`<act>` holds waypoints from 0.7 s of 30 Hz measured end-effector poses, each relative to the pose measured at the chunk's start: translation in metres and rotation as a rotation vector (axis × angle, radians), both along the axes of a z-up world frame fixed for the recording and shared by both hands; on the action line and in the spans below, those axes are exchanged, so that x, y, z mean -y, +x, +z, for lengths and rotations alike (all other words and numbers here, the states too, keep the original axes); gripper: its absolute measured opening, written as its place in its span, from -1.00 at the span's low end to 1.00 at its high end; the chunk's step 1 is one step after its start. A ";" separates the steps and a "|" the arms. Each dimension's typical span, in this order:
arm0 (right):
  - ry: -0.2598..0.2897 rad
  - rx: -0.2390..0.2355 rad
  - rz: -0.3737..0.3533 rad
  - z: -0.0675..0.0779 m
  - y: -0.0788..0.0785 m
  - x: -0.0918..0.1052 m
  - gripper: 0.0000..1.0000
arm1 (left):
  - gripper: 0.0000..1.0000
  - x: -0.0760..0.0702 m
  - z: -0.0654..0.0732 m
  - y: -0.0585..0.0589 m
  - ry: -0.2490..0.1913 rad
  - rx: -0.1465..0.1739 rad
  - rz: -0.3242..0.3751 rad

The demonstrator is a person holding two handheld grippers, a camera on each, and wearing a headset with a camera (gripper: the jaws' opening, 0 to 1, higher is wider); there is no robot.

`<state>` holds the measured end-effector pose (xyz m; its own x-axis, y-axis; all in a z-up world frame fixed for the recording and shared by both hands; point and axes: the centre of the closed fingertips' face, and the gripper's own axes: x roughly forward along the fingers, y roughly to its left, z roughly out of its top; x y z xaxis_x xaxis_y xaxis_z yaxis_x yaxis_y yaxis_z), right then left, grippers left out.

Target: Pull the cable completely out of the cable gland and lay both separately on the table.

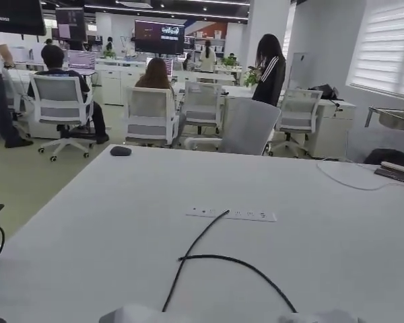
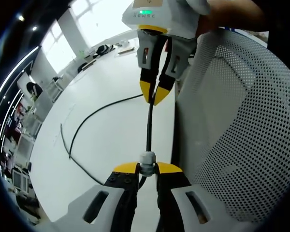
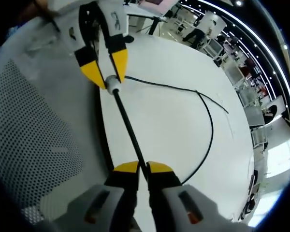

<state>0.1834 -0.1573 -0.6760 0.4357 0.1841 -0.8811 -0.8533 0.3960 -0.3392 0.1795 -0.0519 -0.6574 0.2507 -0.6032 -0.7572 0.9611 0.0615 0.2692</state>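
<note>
One cable threaded through cable gland, left gripper clamping it, right gripper pinching cable

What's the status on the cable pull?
Left gripper shut on cable gland, right gripper shut on cable. Cable not yet out of gland, slack looping on table. Mesh chair back close alongside.

In the head view the cable is running off the picture at 6 o'clock, both strands cut by the edge. The marks on the white strip are showing too small to read. In the left gripper view the jaws of the left gripper are covering the lower part of the cable gland. In the right gripper view the cable is vanishing at 6 o'clock between the jaws of the right gripper.
</note>
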 end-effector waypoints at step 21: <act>0.267 -0.067 0.159 0.010 -0.012 -0.090 -0.68 | -0.72 0.001 -0.005 -0.004 0.029 0.003 -0.020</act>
